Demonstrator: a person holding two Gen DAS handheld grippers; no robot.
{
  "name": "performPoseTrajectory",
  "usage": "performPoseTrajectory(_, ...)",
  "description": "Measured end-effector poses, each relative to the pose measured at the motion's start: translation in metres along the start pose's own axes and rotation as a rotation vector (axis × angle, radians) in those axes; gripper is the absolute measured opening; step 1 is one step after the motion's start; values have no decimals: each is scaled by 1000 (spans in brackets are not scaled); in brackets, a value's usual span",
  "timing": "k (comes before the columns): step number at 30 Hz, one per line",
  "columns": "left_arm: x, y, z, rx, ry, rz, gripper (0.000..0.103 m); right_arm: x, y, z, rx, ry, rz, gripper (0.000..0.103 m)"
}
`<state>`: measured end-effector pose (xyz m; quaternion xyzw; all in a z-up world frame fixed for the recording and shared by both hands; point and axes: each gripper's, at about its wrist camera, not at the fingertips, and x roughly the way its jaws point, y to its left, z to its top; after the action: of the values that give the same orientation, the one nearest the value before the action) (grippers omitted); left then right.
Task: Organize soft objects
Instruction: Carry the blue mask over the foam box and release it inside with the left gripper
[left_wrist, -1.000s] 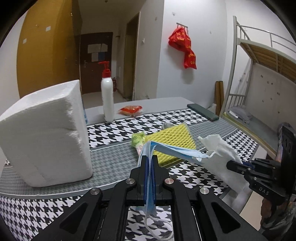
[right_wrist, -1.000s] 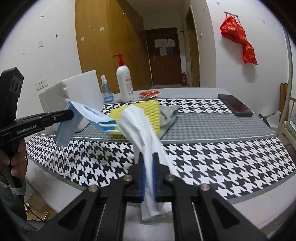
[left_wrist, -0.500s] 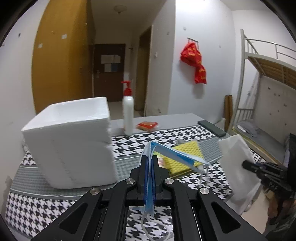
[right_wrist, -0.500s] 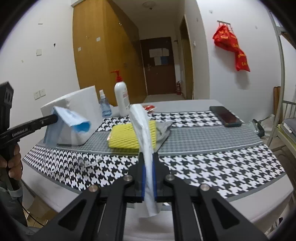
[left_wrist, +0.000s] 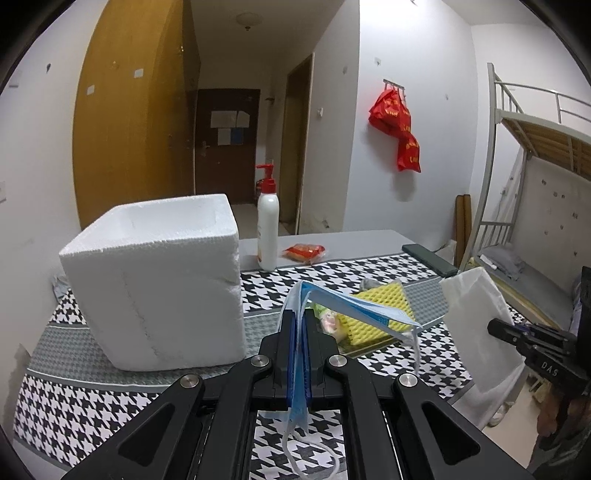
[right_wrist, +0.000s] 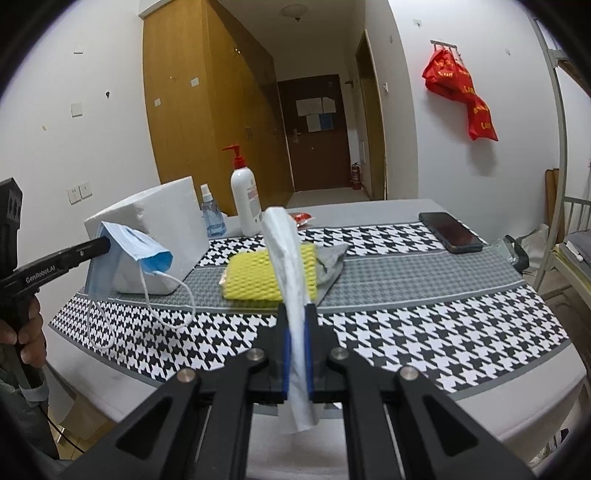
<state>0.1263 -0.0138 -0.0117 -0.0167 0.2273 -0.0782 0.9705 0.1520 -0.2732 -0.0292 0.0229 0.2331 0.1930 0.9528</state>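
My left gripper (left_wrist: 300, 317) is shut on a blue face mask (left_wrist: 354, 304) held above the table's near edge, its ear loops dangling; from the right wrist view the mask (right_wrist: 125, 254) hangs off the left gripper (right_wrist: 105, 243). My right gripper (right_wrist: 296, 314) is shut on a white tissue pack (right_wrist: 286, 258), which stands up between the fingers; in the left wrist view this pack (left_wrist: 476, 325) shows at the right. On the table lie a yellow sponge (right_wrist: 266, 277) and a grey cloth (right_wrist: 330, 262). An open white foam box (left_wrist: 159, 280) stands at the left.
A pump bottle (right_wrist: 245, 199), a small spray bottle (right_wrist: 211, 214) and a red packet (left_wrist: 304, 253) stand behind the box and sponge. A black phone (right_wrist: 450, 232) lies at the far right of the houndstooth table cover (right_wrist: 424, 325). A bunk bed (left_wrist: 535, 177) stands to the right.
Both grippers have risen and drawn back from the table with the mask and tissue pack still in them. The foam box's open top now shows.
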Motion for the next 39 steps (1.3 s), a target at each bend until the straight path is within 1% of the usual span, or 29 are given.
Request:
performPoseTrajectory(9, -6, 8, 24, 3, -21, 8, 4, 2, 11, 29, -5, -32, 36, 9)
performPoseTrajectory(17, -2, 6, 45, 22, -31, 1, 4, 17, 27, 52, -34, -50, 82, 9)
performPoseTrajectory(20, 2, 6, 58, 19, -34, -9, 4, 22, 30, 58, -40, -54, 94, 9)
performPoseTrajectory(24, 5, 7, 77, 37, -59, 6, 4, 24, 33, 65, -44, -68, 99, 9)
performPoseTrajectory(30, 12, 19, 102, 23, -84, 46, 4, 29, 34, 74, -47, -80, 102, 9)
performPoseTrajectory(37, 19, 41, 116, 25, -101, 124, 4, 31, 41, 82, -64, -97, 121, 9)
performPoseTrajectory(39, 22, 50, 120, 18, -106, 160, 4, 34, 44, 83, -69, -95, 129, 9)
